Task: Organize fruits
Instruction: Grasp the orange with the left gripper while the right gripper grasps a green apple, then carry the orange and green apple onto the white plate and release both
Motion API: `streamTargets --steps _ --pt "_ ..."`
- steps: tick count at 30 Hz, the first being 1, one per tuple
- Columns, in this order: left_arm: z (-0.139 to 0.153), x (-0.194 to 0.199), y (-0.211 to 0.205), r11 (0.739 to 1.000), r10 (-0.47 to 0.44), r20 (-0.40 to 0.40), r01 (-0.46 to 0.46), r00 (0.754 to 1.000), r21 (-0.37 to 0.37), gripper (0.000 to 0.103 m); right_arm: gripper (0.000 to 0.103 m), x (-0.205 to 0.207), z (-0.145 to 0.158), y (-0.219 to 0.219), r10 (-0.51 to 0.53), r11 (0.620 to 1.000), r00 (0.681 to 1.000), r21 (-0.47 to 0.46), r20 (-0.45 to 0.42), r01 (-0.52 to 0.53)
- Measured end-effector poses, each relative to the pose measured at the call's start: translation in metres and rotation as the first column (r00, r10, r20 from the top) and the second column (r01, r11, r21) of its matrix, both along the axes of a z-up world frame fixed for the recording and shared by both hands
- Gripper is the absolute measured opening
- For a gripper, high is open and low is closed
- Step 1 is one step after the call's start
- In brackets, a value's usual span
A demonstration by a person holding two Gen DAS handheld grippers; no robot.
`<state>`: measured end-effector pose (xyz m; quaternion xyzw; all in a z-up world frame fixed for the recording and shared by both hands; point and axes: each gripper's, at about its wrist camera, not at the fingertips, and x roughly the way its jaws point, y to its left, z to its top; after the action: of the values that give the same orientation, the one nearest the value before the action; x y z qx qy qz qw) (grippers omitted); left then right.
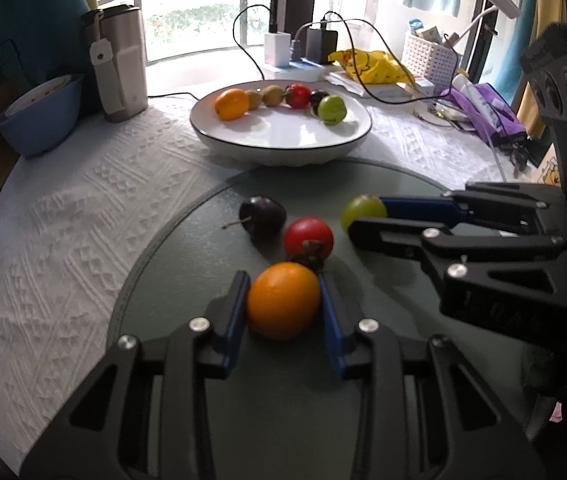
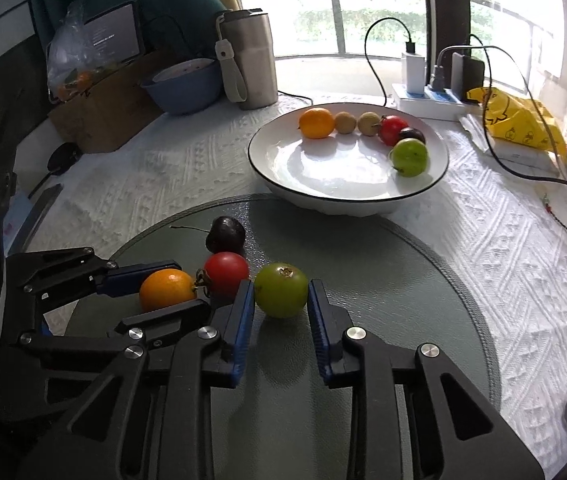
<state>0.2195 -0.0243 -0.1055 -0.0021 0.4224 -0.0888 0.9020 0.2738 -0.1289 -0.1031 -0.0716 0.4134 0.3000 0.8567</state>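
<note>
You have four fruits on the near mat (image 2: pixel 383 280): one orange (image 2: pixel 166 289), one red tomato (image 2: pixel 226 273), one green fruit (image 2: pixel 281 295), one dark plum (image 2: pixel 226 234). Six fruits sit in the far bowl (image 2: pixel 347 196). Two grippers.

On the round mat (image 2: pixel 383 280), open room is seen to the right of the green fruit (image 2: pixel 281 295) and along the near edge. Its left part is crowded: the orange fruit (image 1: pixel 283 300), the red fruit (image 1: pixel 309 238) and the dark cherry (image 1: pixel 263 216) are packed close together, with both grippers side by side among them. Straight ahead the way is barred by the white bowl (image 2: pixel 423 196), whose rim meets the mat's far edge. The bowl's front half is left bare; a row of fruit is lined along its back. Bare cloth on the desk (image 1: pixel 63 240) is left free to the left. Behind the bowl, passage is hindered by a steel flask (image 1: pixel 121 64), a blue bowl (image 1: pixel 39 120), a power strip (image 2: pixel 427 102) and looping cables (image 2: pixel 523 136).
</note>
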Motion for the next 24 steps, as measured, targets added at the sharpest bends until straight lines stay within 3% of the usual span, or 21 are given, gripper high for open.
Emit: streamTargets --steps 11,24 --pt "0.026 -0.006 0.009 1.000 0.012 0.074 -0.010 0.997 -0.024 0.036 0.029 -0.003 0.026 -0.005 -0.015 1.000 0.997 -0.005 0.070 0.015" --pt "0.057 0.031 0.013 1.000 -0.003 0.161 0.006 0.987 -0.013 0.036 0.029 0.024 0.042 -0.016 -0.047 0.999 0.993 0.022 0.108 0.045"
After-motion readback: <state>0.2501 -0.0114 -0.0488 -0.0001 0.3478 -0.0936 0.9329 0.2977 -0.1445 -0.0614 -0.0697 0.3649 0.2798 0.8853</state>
